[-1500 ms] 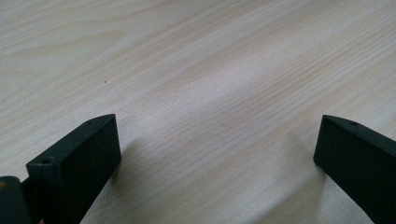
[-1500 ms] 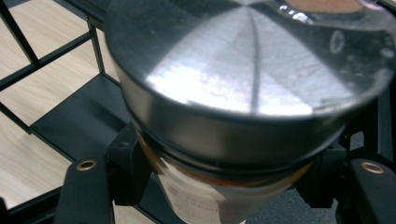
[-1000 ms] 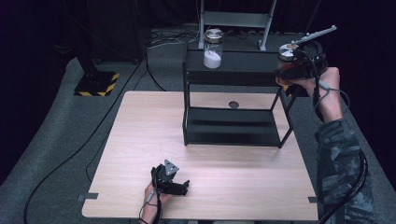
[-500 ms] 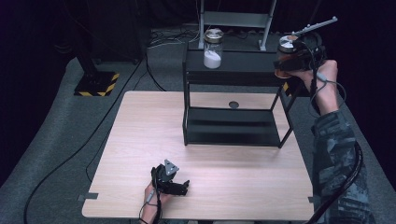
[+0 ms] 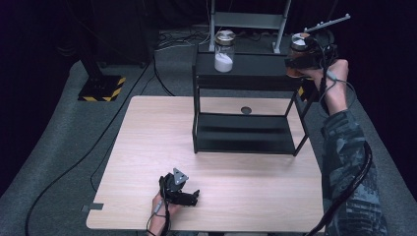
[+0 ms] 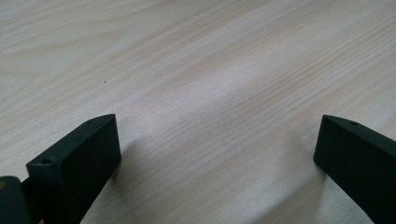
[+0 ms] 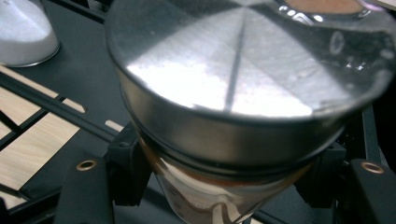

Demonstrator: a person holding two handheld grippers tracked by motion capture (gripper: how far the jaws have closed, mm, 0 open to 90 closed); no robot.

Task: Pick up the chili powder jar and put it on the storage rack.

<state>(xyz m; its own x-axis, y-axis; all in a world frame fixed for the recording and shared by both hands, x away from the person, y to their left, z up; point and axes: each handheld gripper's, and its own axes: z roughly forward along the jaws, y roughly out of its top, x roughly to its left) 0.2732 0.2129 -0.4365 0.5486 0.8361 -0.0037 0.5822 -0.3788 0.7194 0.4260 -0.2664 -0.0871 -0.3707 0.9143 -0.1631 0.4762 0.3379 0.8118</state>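
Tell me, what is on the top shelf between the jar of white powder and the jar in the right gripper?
Nothing: the high view shows bare black shelf top between them.

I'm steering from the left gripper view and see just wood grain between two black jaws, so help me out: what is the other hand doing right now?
Observer: The right claw is shut on a jar with a metal lid, held at the right end of the black shelf's top.
Operator: Anything else up on that shelf?
Observer: Yes, a second jar holding white powder stands on the top level, toward its left.
Operator: And where is my own claw relative to that shelf?
Observer: Your left claw lies low at the table's near edge, well in front of the shelf, jaws open with nothing between them.
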